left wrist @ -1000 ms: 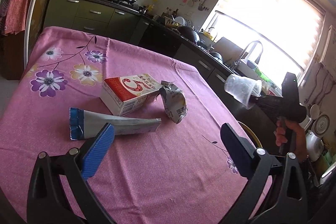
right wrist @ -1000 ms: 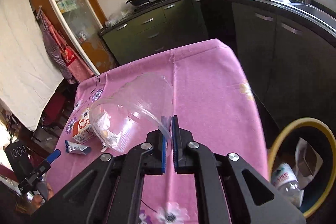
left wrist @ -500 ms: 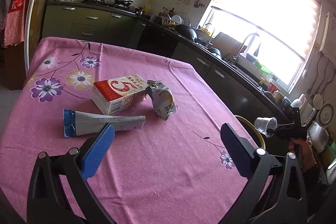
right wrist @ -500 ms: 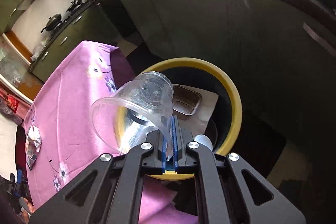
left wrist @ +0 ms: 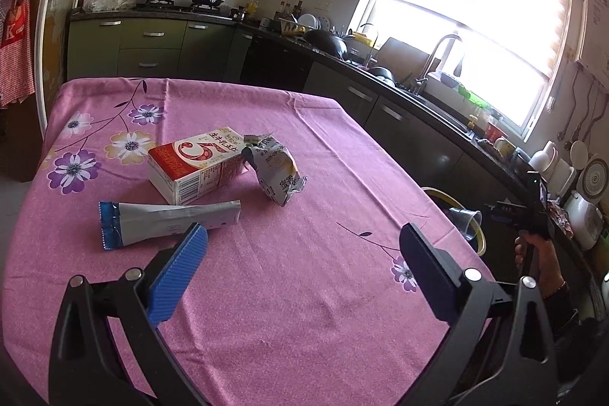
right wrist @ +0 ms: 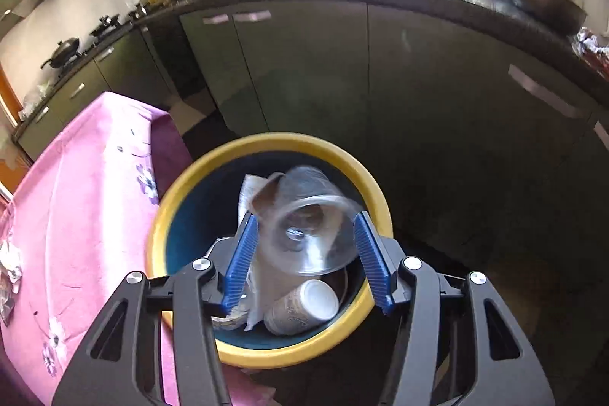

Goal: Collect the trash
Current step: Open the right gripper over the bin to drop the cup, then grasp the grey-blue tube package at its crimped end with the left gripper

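- Clear plastic, blurred with motion, is all we can make of the cup [right wrist: 308, 215]: it lies between the pads of our right gripper [right wrist: 307, 253], right over the mouth of the yellow-rimmed bin [right wrist: 182, 193].
- Our right jaws are opening, and the blue pads stand off on either side of the cup; the blur keeps us from seeing whether its rim brushes one of them.
- Seen through the cup's wall, the trash already in the bin is hard to sort out: a paper cup [right wrist: 300, 307] on its side, crumpled white paper [right wrist: 251, 189], and darker pieces we cannot name.
- Our right gripper's frame hides the bin's near edge, and the pink tablecloth [right wrist: 76, 200] covers the table just left of it.
- From the left wrist view, the same cup [left wrist: 466, 221] shows small and dim above the bin's rim [left wrist: 437, 192], with most of the bin cut off by the table edge.
- Our left gripper [left wrist: 300, 261] hangs over the cloth with its jaws spread wide and nothing between them.
- On the table lie a red and white milk carton [left wrist: 194, 166], a crumpled silver packet [left wrist: 276, 172] touching its end, and a flat silver wrapper with a blue end [left wrist: 163, 221] just in front.
- Print on all three is too small for us to read.
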### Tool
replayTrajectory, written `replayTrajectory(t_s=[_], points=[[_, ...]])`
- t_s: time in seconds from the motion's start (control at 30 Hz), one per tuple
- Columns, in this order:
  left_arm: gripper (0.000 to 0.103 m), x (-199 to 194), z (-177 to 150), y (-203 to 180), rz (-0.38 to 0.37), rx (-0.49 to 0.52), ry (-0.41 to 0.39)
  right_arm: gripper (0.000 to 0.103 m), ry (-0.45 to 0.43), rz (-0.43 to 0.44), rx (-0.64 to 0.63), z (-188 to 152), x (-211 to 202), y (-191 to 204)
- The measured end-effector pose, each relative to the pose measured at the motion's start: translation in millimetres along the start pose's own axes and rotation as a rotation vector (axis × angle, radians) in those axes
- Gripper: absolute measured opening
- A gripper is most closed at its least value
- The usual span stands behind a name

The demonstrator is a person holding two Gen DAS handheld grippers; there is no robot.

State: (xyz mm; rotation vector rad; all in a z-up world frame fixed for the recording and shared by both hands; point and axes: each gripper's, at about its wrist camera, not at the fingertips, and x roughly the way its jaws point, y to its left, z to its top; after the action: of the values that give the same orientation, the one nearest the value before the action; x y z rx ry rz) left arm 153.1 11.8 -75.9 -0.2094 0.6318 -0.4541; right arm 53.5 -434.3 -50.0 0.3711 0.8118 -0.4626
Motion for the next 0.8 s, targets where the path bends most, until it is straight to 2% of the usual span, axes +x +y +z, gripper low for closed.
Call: replayTrajectory(t_s=[0.2, 0.33, 0.53, 0.63, 0.8], points=[[0.096, 5, 5, -1, 0.016, 0.101, 0.032, 0.057, -0.040, 0.122, -0.007, -2, -29, 18], [0.096, 4, 14, 10, 0.021, 0.189, 0.060, 0.059, -0.040, 0.190, -0.034, 2, -37, 46], [0.096, 22, 30, 39, 0.020, 0.326, 0.158, 0.060, -0.013, 0.230, -0.092, -5, -37, 73], [0.096, 40, 34, 57, -0.012, 0.364, 0.233, 0.060, 0.006, 0.235, -0.106, -7, -35, 85], [0.096, 64, 41, 90, -0.105, 0.331, 0.320, 0.060, 0.016, 0.244, -0.140, -11, -35, 101]])
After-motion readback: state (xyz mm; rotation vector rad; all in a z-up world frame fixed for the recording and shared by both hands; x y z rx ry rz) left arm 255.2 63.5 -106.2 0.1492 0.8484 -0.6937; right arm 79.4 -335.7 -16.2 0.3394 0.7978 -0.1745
